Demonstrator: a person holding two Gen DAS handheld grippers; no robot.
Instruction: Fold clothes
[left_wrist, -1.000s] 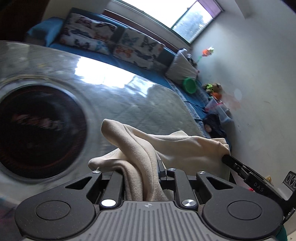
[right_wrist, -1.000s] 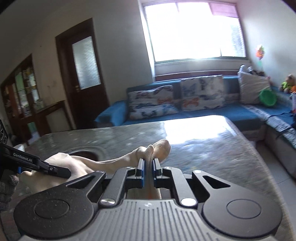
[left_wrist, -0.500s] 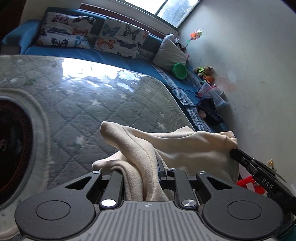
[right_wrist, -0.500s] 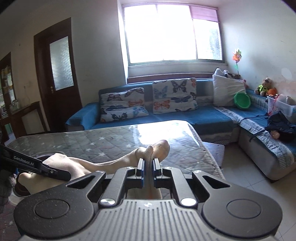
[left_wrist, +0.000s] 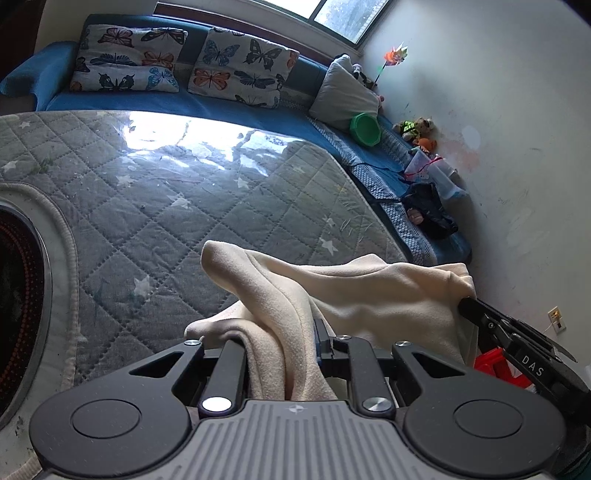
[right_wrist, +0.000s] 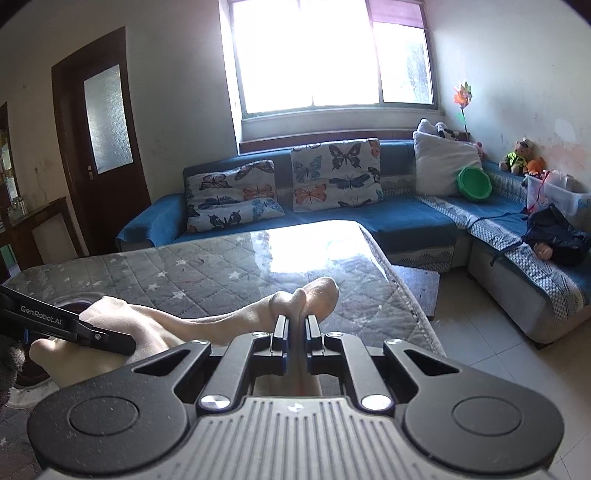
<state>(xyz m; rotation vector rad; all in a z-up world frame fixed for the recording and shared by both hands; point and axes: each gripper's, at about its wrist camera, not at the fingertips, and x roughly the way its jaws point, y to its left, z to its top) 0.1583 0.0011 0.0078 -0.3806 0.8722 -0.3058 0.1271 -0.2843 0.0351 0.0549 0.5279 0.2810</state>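
A cream cloth is stretched in the air between both grippers, above a table with a grey quilted cover. My left gripper is shut on a bunched edge of the cloth, which spills over its fingers. In the right wrist view my right gripper is shut on the cloth, whose corner pokes out past the fingertips. The right gripper shows in the left wrist view at the cloth's right end; the left gripper shows in the right wrist view at far left. What hangs below the cloth is hidden.
A round dark inset sits in the table at the left. Beyond the table runs a blue corner sofa with butterfly cushions, a green bowl, toys and a dark bag. Tiled floor lies right of the table; a door at back left.
Both grippers have carried the cloth to the right along the table: the round inset has slid towards the left edge of view, and the table's right edge and the floor have come into sight.
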